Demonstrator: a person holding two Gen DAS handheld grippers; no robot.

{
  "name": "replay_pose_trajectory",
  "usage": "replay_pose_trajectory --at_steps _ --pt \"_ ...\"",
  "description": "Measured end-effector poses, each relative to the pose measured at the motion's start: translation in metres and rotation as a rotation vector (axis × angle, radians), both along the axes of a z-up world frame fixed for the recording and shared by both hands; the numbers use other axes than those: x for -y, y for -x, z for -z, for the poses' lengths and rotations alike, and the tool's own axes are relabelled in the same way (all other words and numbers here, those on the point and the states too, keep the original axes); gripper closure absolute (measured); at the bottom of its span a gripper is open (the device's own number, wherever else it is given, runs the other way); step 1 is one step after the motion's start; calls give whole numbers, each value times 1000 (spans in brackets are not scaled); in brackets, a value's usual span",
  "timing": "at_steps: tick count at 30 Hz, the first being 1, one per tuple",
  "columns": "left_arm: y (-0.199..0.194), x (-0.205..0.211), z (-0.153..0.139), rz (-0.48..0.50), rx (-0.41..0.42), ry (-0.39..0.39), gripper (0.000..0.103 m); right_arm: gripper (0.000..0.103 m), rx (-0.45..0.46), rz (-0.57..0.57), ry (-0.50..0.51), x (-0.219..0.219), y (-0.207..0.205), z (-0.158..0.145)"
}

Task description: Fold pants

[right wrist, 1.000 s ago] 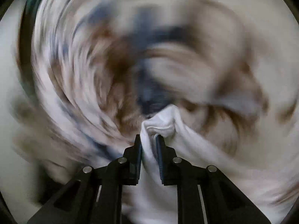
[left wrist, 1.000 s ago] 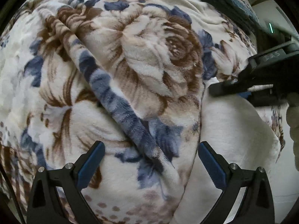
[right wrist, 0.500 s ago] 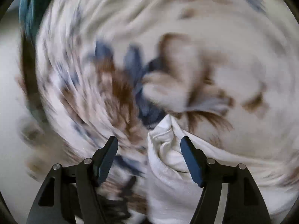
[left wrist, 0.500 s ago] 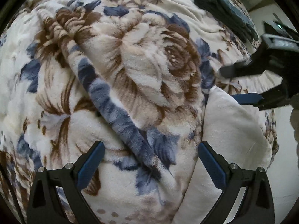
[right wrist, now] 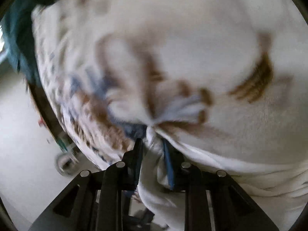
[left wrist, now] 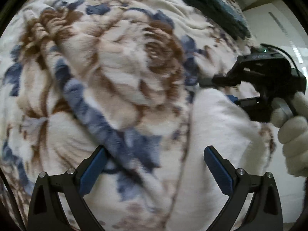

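Note:
The white pants (left wrist: 217, 134) lie on a floral blanket (left wrist: 115, 77), at the right in the left wrist view. My left gripper (left wrist: 154, 165) is open and empty, hovering above the blanket and the pants' left edge. My right gripper (right wrist: 152, 154) is shut on a bunched corner of the white pants (right wrist: 154, 165). It also shows in the left wrist view (left wrist: 227, 90), at the pants' far end, held by a gloved hand (left wrist: 292, 130).
A folded dark teal cloth (left wrist: 215, 7) lies on the blanket at the far right, also seen blurred in the right wrist view (right wrist: 17, 38). Pale floor (right wrist: 23, 144) lies beyond the blanket's edge.
My right gripper let go of the pants half a second ago, and now it is shut on a corner of them again. My left gripper has stayed open, hardly moving.

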State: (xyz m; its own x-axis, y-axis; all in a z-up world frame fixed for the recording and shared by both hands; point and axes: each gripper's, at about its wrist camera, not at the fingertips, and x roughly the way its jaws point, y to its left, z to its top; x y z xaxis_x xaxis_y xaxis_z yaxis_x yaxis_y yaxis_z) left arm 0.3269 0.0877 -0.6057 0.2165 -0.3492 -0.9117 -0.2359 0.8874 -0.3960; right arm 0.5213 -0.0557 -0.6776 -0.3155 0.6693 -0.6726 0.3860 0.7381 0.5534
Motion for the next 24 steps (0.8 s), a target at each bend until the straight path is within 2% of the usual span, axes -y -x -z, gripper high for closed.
replay_pose_trajectory --at_steps 1,2,3,4,6,8,10,12,13,16,18,20,24 --pt "-3 1 -3 3 -1 15 0 43 45 -30 1 -3 -2 -12" --pt "-5 0 -6 8 -1 40 0 32 131 -65 3 8 -5 -34" --pt "-6 -1 -10 4 3 72 0 14 220 -94 14 12 -6 -59" --pt "-6 -2 -14 -3 6 108 0 10 295 -121 31 18 -5 -81" --pt "-6 0 -17 -6 5 165 0 9 425 -153 95 45 3 -124" --pt "-8 14 -24 10 -9 196 1 4 557 -155 182 88 25 -154" --pt "-10 30 -23 48 -23 213 1 3 630 -163 273 136 58 -165" --pt "-9 49 -24 89 -36 209 1 3 598 -160 316 187 88 -149" --pt "-7 57 -23 113 -44 201 1 3 545 -129 332 211 104 -134" --pt "-7 72 -13 169 -75 174 1 3 423 -27 287 248 139 -87" --pt "-6 80 -2 194 -95 161 1 3 373 46 171 259 160 -47" --pt "-5 86 8 217 -110 153 1 1 336 71 71 261 170 -13" --pt "-6 87 18 238 -108 167 0 0 359 112 -79 262 169 15"
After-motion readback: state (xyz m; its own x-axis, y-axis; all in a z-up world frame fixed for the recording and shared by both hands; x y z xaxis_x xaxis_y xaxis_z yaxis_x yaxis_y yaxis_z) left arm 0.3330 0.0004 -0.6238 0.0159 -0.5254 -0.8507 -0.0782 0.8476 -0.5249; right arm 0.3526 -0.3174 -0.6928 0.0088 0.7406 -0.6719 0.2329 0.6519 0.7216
